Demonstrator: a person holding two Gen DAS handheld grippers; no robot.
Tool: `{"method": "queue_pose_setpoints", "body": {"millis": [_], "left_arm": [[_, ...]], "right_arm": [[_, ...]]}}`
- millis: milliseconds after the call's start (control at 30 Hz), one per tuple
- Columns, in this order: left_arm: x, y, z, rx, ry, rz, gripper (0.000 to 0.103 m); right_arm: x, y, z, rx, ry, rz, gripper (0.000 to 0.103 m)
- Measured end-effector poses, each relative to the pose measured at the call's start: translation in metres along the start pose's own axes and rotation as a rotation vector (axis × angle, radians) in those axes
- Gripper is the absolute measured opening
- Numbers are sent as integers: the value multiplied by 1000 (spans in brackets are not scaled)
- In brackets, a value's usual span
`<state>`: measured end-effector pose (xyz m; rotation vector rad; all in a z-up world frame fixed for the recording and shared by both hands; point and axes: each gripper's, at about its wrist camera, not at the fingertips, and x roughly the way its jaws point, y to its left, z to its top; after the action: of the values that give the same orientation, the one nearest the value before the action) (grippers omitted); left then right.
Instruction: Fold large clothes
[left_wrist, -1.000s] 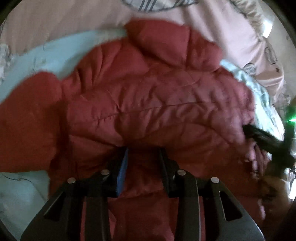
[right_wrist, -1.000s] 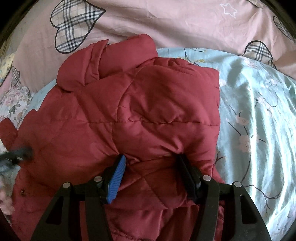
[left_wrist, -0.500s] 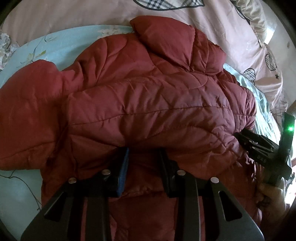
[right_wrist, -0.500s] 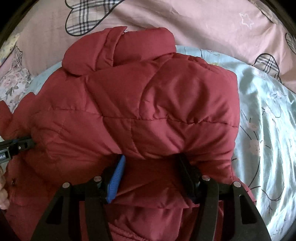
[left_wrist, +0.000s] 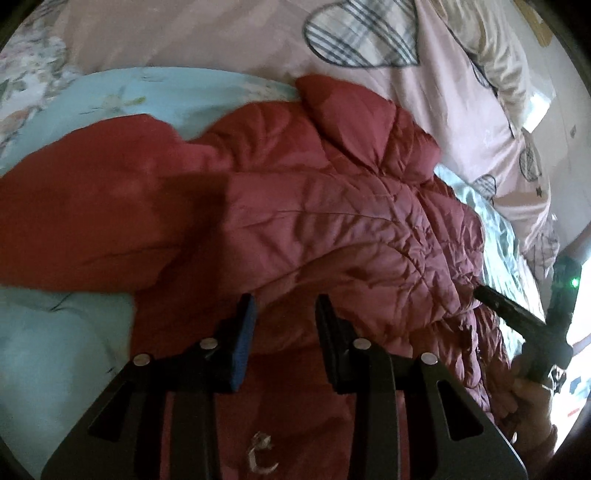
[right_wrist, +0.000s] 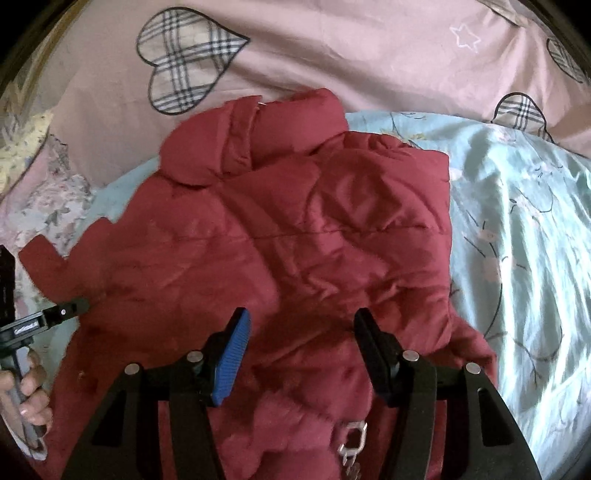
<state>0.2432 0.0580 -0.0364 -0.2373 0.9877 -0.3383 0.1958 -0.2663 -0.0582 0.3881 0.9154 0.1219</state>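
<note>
The red padded jacket lies on the bed, collar toward the pink duvet; the left gripper and right gripper each pinch its near hem, mid-fold; next, seemingly, carry the hem toward the collar, level.

One red quilted jacket on the bed, and that's the only garment in play. Two grippers: the left gripper and the right gripper, two fingers apiece. One pale blue floral sheet under the jacket, one pink duvet at the far side. On that duvet, in the right wrist view, three plaid hearts: a big one far left, two smaller at the right. One white star outline. One metal zip pull near the bottom edge.
</note>
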Motion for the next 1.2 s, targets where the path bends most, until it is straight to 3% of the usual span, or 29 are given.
{"method": "queue_pose_setpoints", "body": {"millis": [100, 300, 400, 467, 833, 1200], "left_arm": [[-12, 15, -4, -49, -22, 29, 41], [-35, 54, -14, -126, -57, 111, 43], [-45, 76, -18, -164, -73, 154, 53], [-50, 88, -19, -189, -81, 180, 66], [-68, 162, -17, -330, -123, 322, 67], [-67, 213, 20, -379, -163, 456, 68]], "right_arm": [[-11, 9, -10, -11, 13, 15, 67], [-30, 22, -28, -26, 23, 32, 68], [-36, 25, -37, -24, 31, 41, 70], [-39, 26, -42, -23, 35, 43, 70], [-62, 38, -70, -22, 44, 75, 71], [-68, 49, -81, -33, 60, 91, 71]]}}
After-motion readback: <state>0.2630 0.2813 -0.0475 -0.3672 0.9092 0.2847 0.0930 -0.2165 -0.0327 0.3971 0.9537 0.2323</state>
